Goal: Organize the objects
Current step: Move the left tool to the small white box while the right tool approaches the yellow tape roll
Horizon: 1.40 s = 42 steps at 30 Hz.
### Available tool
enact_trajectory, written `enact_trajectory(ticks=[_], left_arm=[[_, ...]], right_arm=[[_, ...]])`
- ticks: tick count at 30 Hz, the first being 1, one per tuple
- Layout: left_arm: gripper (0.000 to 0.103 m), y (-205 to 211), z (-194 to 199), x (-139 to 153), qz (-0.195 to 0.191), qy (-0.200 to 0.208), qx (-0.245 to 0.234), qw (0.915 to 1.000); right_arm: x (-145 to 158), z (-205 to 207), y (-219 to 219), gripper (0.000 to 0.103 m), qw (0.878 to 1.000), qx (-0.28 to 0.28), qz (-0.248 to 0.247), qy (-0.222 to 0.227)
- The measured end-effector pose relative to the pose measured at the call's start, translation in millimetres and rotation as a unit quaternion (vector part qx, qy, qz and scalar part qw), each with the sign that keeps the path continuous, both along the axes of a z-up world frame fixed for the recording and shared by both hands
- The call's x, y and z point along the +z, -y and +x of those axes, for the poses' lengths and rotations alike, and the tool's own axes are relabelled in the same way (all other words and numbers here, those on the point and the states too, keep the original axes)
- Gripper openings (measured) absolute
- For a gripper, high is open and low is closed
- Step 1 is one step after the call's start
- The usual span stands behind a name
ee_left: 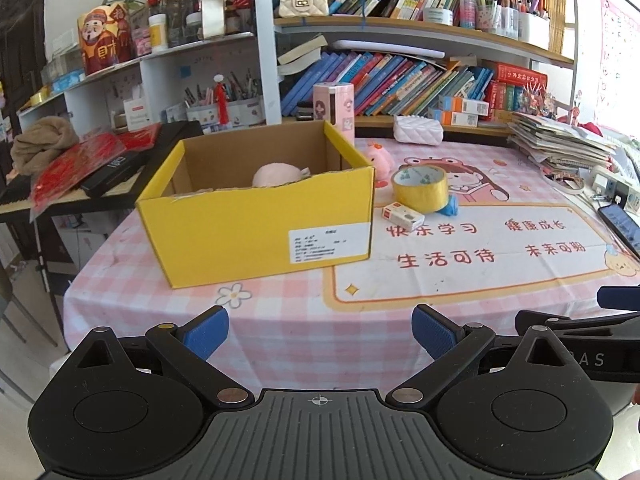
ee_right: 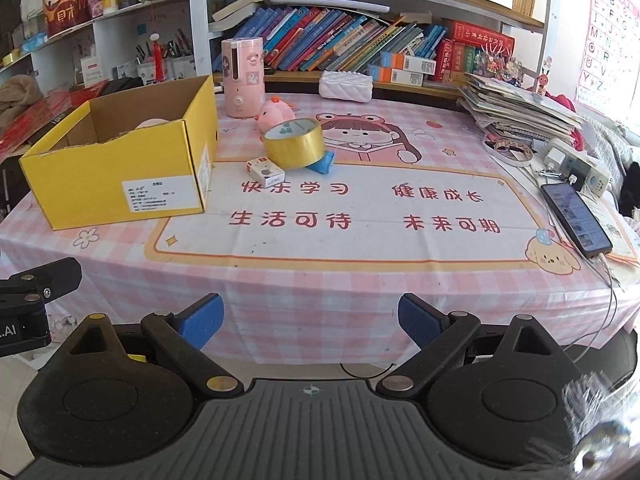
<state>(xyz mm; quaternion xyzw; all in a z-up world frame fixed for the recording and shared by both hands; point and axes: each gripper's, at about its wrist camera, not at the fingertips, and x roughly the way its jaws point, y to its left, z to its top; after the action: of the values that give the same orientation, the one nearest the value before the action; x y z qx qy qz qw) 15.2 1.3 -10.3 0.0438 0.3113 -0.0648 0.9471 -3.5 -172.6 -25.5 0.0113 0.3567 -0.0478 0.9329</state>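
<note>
An open yellow cardboard box stands on the left of the pink checked tablecloth, with a pale pink soft thing inside. Right of the box lie a yellow tape roll, a small white carton, a blue item under the roll, and a pink plush toy. My left gripper and right gripper hover open over the table's near edge, nothing between their blue pads.
A pink cylindrical appliance and a white quilted case stand at the back. A stack of papers, a power strip and a phone with its cable fill the right side. Bookshelves rise behind.
</note>
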Motion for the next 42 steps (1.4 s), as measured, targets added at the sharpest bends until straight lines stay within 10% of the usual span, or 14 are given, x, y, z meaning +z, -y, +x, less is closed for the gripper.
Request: enact_trajectory(ticks=[42], left_arm=[[0.097,118,92,-4,-0.013,-0.014,0.028,0.9994]], right_arm=[[4,136,108,0.071,0.996,0.093,0.002,-0.01]])
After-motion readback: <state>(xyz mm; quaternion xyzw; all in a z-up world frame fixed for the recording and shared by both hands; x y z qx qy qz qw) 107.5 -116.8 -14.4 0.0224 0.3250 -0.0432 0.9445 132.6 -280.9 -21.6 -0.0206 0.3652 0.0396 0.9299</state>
